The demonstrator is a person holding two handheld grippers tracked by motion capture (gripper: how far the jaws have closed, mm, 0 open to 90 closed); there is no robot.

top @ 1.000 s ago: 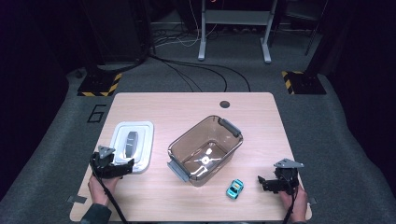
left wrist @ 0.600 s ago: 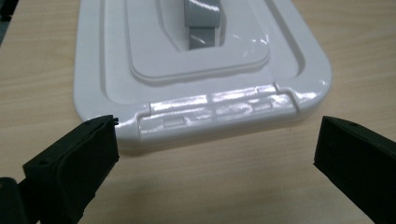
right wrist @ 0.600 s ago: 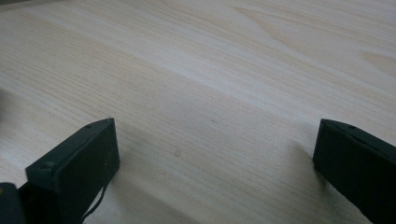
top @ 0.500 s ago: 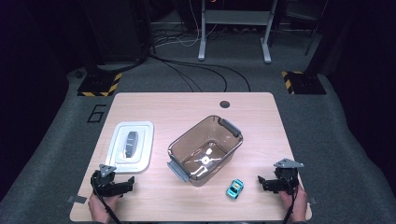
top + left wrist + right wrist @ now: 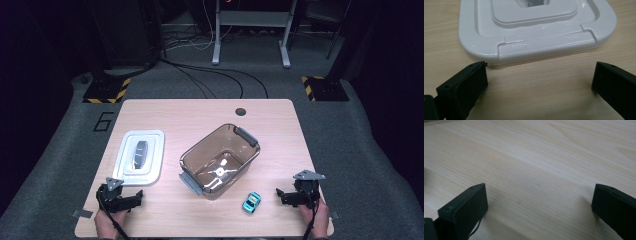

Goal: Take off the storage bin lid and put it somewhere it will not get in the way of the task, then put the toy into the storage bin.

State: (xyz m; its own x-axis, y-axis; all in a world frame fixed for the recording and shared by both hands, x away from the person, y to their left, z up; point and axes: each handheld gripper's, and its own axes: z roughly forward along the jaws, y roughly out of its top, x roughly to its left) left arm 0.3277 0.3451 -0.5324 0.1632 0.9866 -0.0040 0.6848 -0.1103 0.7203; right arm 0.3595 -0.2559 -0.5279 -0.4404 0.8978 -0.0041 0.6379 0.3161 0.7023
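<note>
High view: left gripper sits at the table's near-left corner, just short of the white lid. Right gripper rests near-right, the toy car just beside it. The clear bin stands mid-table, empty as far as I can tell.

Left gripper view: jaws wide apart, holding nothing, lid edge just ahead.

Right gripper view: jaws wide apart over bare wood.

Looks like a start or rest pose. Likely next: right gripper moves toward the car, straddles it, and closes.
</note>
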